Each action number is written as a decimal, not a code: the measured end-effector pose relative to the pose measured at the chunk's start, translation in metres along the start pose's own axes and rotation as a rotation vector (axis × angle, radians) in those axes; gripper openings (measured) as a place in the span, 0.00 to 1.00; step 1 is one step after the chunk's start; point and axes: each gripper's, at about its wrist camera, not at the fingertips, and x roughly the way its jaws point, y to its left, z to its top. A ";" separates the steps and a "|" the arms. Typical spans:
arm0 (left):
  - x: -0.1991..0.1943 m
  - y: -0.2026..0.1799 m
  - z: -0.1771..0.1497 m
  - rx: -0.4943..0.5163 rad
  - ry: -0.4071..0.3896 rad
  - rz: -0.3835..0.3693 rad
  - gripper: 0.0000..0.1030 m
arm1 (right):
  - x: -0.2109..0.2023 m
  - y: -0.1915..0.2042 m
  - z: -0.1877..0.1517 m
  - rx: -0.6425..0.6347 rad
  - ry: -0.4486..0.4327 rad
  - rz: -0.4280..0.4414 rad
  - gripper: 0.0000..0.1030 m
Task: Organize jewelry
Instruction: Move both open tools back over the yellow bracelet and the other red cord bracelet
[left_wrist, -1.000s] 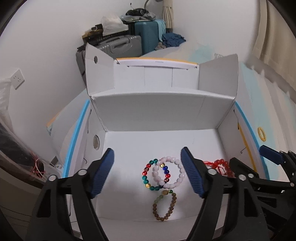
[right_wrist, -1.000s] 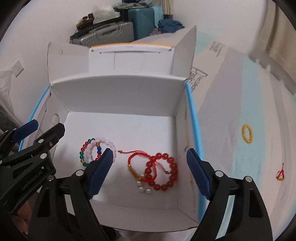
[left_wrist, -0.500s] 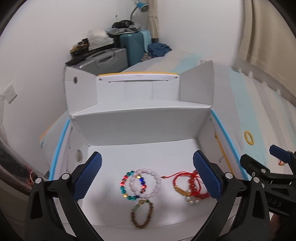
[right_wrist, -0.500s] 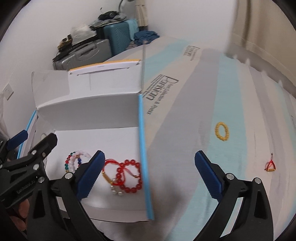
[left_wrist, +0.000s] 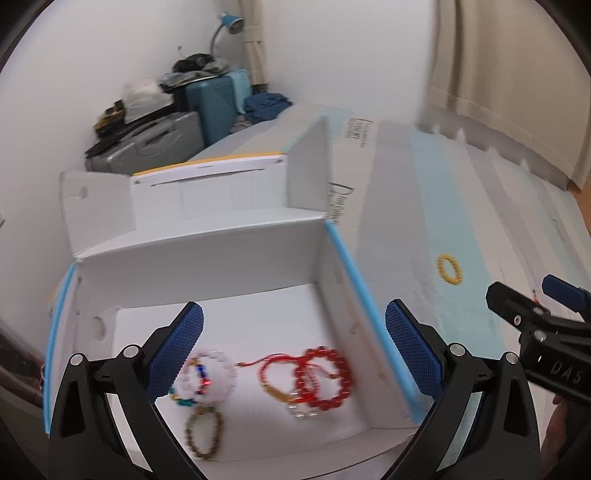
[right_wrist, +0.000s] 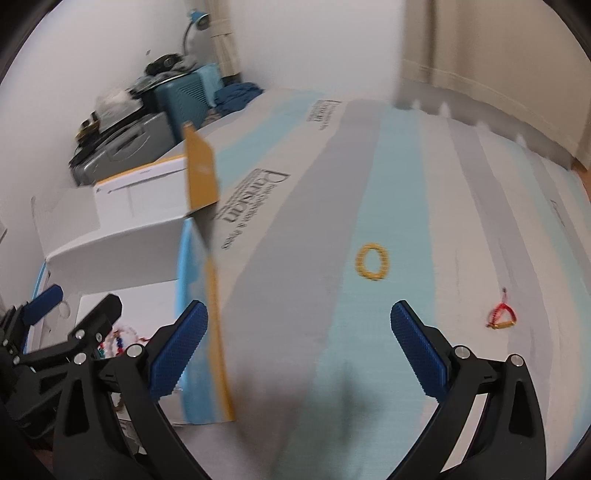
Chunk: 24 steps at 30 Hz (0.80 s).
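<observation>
Over on the striped bed cover to the right of the white cardboard box (left_wrist: 207, 258), you've still got two pieces to collect: the yellow bead bracelet (right_wrist: 372, 261) out in the middle on a pale blue stripe, and the little red cord charm (right_wrist: 501, 315) further right. Your right claw (right_wrist: 299, 354) is spread wide and holding nothing, pointed roughly toward the yellow one, so I'd guess that's your next grab. It's lying flat, so you'll probably want to come down with one pad inside the loop.

Your left claw (left_wrist: 293, 350) is also wide open and empty, hanging over the box. Inside, the sorting looks deliberate: the white bead bracelet (left_wrist: 210, 374) overlapping a multicolour one on the left, the brown bead bracelet (left_wrist: 204, 432) just nearer than those, and the red bead bracelet (left_wrist: 324, 376) tangled with a red string bracelet (left_wrist: 275, 373) on the right. Reds together, so the cord charm likely belongs there. Watch the blue-edged box wall between you and the pile.
</observation>
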 end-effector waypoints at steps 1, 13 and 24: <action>0.001 -0.009 0.001 0.010 -0.003 -0.010 0.94 | -0.001 -0.007 0.000 0.010 -0.002 -0.007 0.93; 0.014 -0.095 0.008 0.118 -0.012 -0.082 0.94 | -0.009 -0.100 0.003 0.121 -0.021 -0.116 0.93; 0.038 -0.160 0.011 0.198 0.001 -0.180 0.94 | 0.005 -0.154 0.007 0.177 0.004 -0.195 0.93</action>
